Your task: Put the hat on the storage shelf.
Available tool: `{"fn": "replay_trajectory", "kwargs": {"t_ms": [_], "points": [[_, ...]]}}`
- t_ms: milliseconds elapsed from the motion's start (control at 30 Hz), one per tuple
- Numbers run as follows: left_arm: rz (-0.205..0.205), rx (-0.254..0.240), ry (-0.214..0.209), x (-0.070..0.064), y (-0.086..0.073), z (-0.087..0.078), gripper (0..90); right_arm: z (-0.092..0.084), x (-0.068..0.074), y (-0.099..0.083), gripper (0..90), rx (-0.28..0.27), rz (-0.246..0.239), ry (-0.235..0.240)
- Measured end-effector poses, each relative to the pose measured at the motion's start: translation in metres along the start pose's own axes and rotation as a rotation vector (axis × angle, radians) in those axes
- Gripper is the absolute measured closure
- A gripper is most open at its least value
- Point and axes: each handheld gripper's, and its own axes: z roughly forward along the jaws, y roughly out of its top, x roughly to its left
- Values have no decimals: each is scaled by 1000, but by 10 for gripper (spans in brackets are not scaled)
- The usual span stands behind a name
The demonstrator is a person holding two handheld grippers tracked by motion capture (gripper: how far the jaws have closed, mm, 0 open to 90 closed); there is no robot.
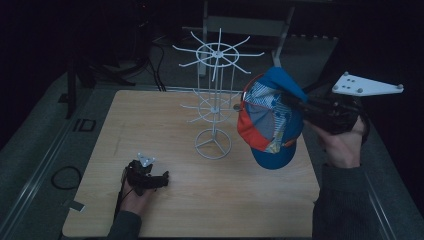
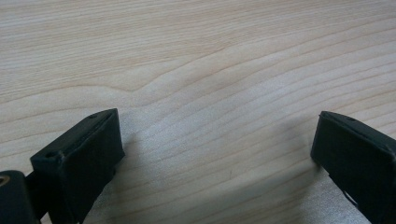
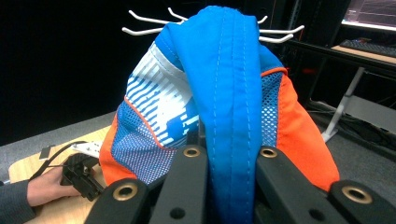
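the left tongs (image 1: 159, 181) rest low on the tabletop (image 1: 150, 125) near its front left corner, held in the person's left hand (image 1: 132, 197). in the left gripper view their two black jaws stand spread wide apart over bare wood grain, with nothing between them. in the right gripper view the same tongs (image 3: 83, 175) lie on the wood far off at the lower left, with the hand (image 3: 44, 187) on them.

toward the middle of the tabletop stands a white wire rack (image 1: 214, 107), upright on a ring base, with spokes fanning out at two levels.

just right of the rack, a cap (image 1: 270, 120) in blue, orange and white hangs in the air above the right part of the tabletop, clear of the wood, its upper left edge close to the lower spokes; whether it touches them cannot be told. the right tongs (image 1: 290, 102) reach in level from the right edge, held by the right hand (image 1: 342, 142), and are pressed together on the cap. in the right gripper view the jaws pinch a folded blue band of the cap (image 3: 224, 116) between them, and the cap bulges up and out to both sides, with white spokes (image 3: 144, 25) of the rack showing behind its top.
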Motion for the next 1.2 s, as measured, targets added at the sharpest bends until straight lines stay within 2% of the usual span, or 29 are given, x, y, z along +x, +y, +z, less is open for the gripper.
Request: {"fn": "replay_trajectory", "kwargs": {"t_ms": [400, 900, 1100, 1200], "points": [[0, -1, 0, 0, 0, 0, 26, -4, 0, 3, 882, -34, 5, -9], [0, -1, 0, 0, 0, 0, 26, -8, 2, 19, 881, -88, -4, 7], [-1, -1, 0, 0, 0, 0, 26, 0, 7, 24, 881, -92, -12, 24], [-1, -1, 0, 0, 0, 0, 26, 6, 6, 23, 880, -78, -12, 25]]}}
